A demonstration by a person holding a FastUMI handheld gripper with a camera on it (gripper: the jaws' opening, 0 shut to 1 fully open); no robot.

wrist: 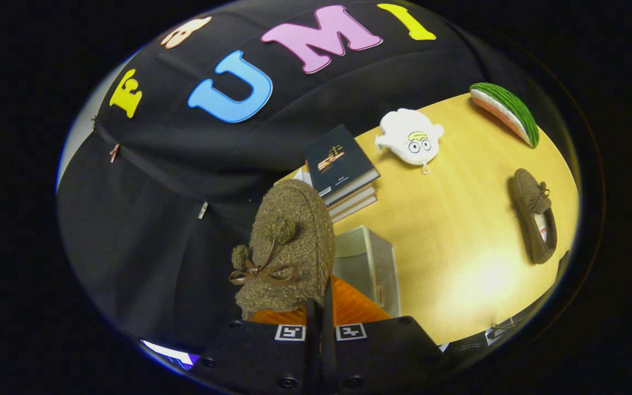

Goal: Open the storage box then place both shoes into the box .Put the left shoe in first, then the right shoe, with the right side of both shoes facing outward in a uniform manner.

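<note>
A brown fuzzy shoe [288, 247] with a bow and pompoms hangs in the air just ahead of the fingers, toe pointing away. My gripper [320, 315] is shut on its rear rim, and the fingers stand almost together with an orange part of the shoe [357, 310] beside them. The grey storage box [370, 263] sits on the wooden table [458, 236] right behind and below the held shoe, partly hidden by it; I cannot tell how its lid stands. The second brown shoe [535, 216] lies flat on the table far off to the right of the box.
A stack of books [343, 167] lies beyond the box by the black cloth wall. A white plush toy [410, 137] and a watermelon-slice toy [505, 112] rest at the table's far side. Bare wood stretches between box and second shoe.
</note>
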